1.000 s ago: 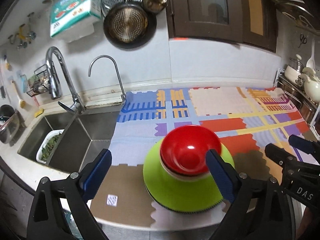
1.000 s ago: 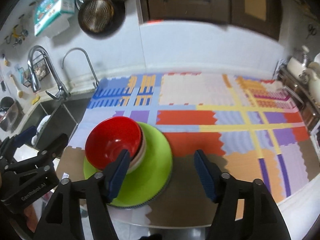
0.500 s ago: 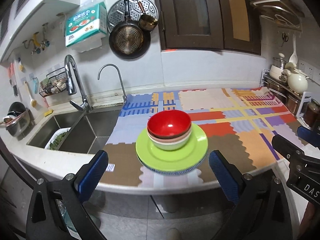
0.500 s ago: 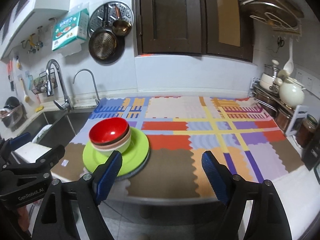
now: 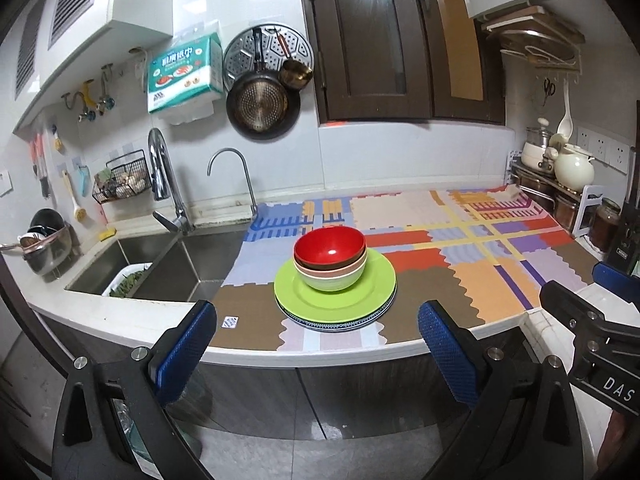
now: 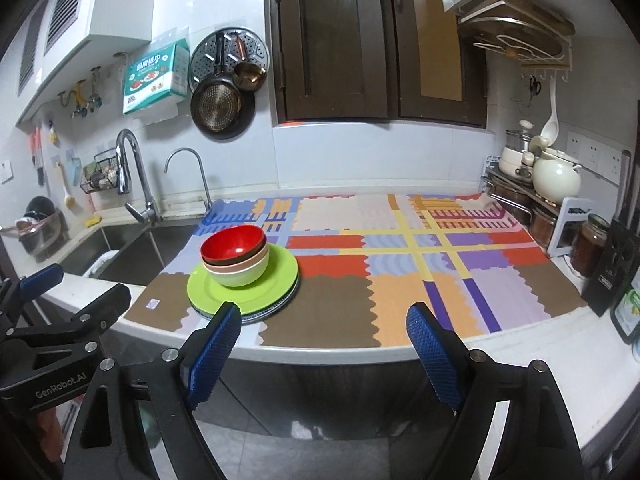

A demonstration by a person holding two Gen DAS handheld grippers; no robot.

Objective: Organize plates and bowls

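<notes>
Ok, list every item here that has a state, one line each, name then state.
red bowl: upright, empty, top of the nested bowls
green bowl: upright, bottom of the nest, on the green plate
green plate: flat, top of the plate stack on the mat
left gripper: open, nothing between its jaws
right gripper: jaws opening, nothing between them
window: shut

A white-tiled wall (image 5: 400, 156) is backing a counter (image 6: 540, 344) wearing a patchwork mat (image 6: 400, 248), a steel sink (image 5: 168, 264) is sitting at its left end, and a dark wooden window (image 6: 360, 40) is reflecting ceiling light above.
</notes>
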